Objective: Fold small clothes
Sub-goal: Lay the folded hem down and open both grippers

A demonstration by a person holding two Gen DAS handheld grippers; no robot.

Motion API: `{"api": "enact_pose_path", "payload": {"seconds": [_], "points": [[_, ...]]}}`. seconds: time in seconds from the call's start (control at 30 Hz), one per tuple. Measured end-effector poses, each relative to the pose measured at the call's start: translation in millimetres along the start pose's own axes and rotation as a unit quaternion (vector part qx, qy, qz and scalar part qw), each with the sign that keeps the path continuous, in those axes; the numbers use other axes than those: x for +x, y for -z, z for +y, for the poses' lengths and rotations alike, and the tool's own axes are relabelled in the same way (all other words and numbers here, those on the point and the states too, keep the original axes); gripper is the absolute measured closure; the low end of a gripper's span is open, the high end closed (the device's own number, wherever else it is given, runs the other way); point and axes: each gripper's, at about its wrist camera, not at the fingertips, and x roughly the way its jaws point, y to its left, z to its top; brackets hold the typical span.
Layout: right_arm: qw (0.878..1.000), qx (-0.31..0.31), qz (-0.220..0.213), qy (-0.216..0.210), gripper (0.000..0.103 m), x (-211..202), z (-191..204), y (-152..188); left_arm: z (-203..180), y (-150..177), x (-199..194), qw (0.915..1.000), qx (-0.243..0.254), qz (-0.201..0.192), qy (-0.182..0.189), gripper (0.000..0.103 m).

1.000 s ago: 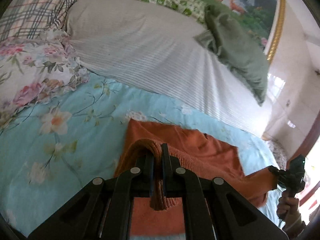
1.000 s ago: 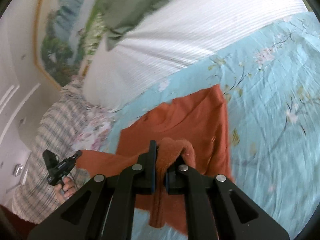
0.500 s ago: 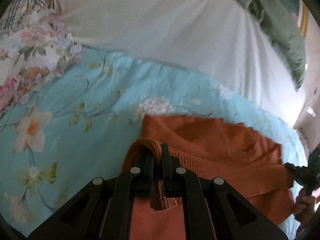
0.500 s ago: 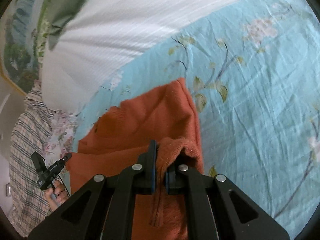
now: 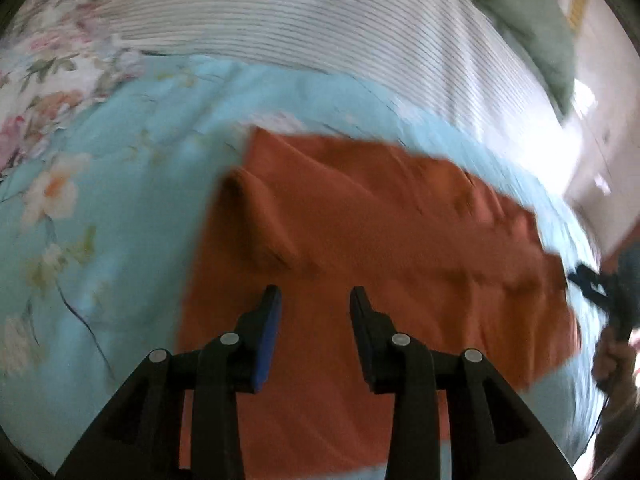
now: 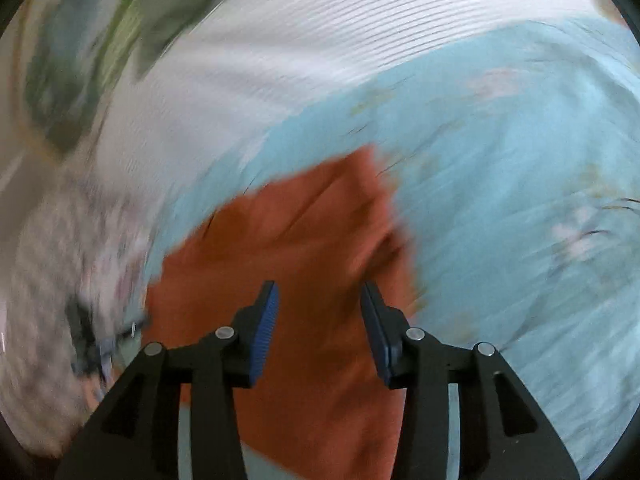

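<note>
An orange knitted garment (image 5: pixel 384 240) lies folded over on the light blue flowered bedsheet (image 5: pixel 120 208). My left gripper (image 5: pixel 315 300) hangs just above its near part, jaws opening, nothing between the pads. A raised fold of the cloth stands ahead of it on the left. In the blurred right wrist view the same orange garment (image 6: pixel 304 248) lies below my right gripper (image 6: pixel 319 296), whose jaws are also opening with no cloth pinched. The right gripper (image 5: pixel 592 284) also shows dark at the left view's right edge, held by a hand (image 5: pixel 612 360).
A white striped quilt (image 5: pixel 320 28) lies beyond the sheet, with a green pillow (image 5: pixel 532 28) on it. A floral pillow (image 5: pixel 48 76) sits at the left. In the right wrist view the left gripper (image 6: pixel 88 340) is a dark blur at the left.
Both grippers were shut on the orange garment's edge; now both have let go and stand parted. The garment has dropped flat on the sheet. Both cameras have tilted down toward the bed.
</note>
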Motion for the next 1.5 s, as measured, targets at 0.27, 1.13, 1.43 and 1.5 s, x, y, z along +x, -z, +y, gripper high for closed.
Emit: {"api": "enact_pose_path", "payload": {"seconds": [0.27,1.13,1.43,1.5], "points": [[0.981,-0.155,0.116,0.017,0.06,69.2,57.4,10.4,-47.8,6.8,28.7,0.9958,0.072,0.041,-0.039,0.063],[0.99,0.024,-0.061,0.123,0.06,-1.6,-2.6,-22.7,10.0,-37.1,14.6,0.992,-0.065,-0.011,-0.108,0.049],[0.994,0.062,-0.054,0.075,0.06,-13.0,19.6,41.0,-4.1,56.2,-42.2,0.9893,-0.137,-0.026,-0.041,0.04],[0.994,0.065,-0.048,0.071,0.06,-15.3,22.9,54.4,-3.8,72.3,-48.0,0.9869,-0.154,-0.029,-0.037,0.039]]}}
